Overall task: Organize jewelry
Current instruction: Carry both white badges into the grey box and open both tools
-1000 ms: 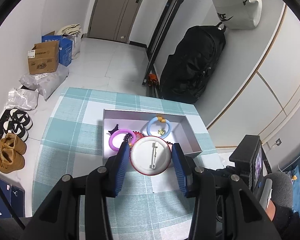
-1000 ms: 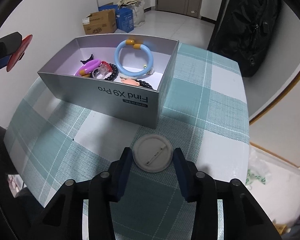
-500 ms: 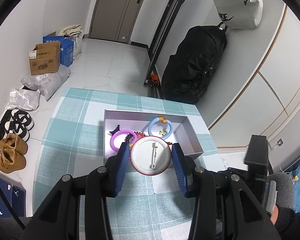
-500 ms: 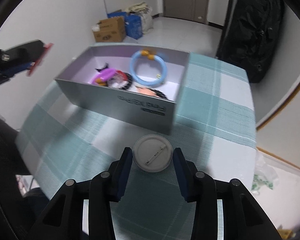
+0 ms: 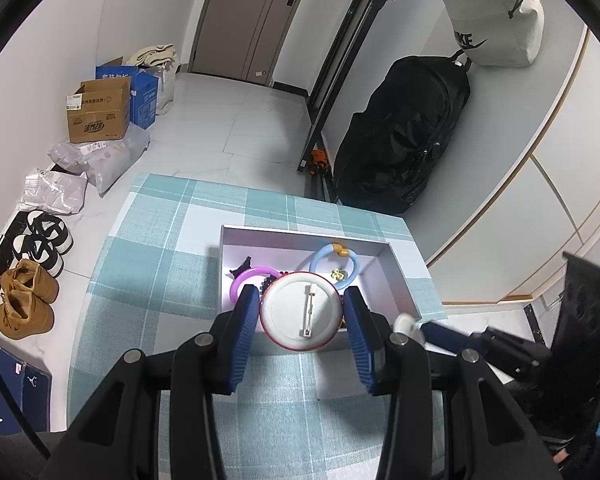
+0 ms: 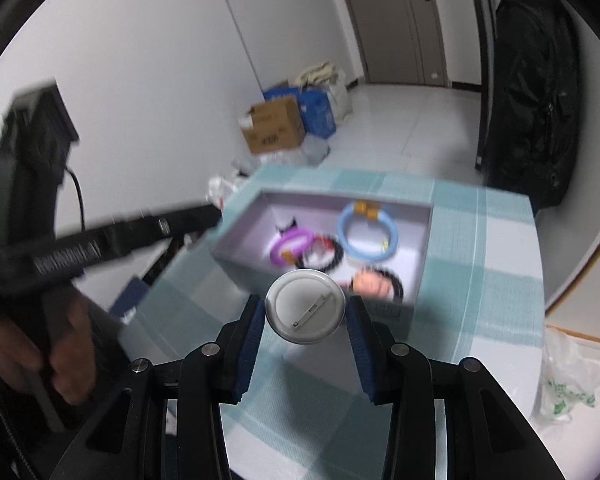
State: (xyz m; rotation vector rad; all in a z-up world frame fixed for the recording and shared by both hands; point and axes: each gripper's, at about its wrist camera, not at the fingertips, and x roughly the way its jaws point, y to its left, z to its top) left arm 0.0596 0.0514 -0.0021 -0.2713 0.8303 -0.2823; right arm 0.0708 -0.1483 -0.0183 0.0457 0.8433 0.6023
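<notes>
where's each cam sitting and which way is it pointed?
Left wrist: on the left tool, looking down its fingers at the box on the checked table; red-rimmed badge clamped; right tool blurred at lower right.
Right wrist: on the right tool, facing the box from the other side; grey badge clamped; left tool's body and the person's hand at left.
Shared: box, blue ring, purple ring, cardboard carton.

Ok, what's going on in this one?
A person is sorting jewelry into an open box on a checked tablecloth, with a gripper in each hand. The left gripper is clamped on a red-rimmed badge, the right gripper on a plain white badge, both held over the table near the box. Bracelets already lie inside: a blue ring and a purple one.
</notes>
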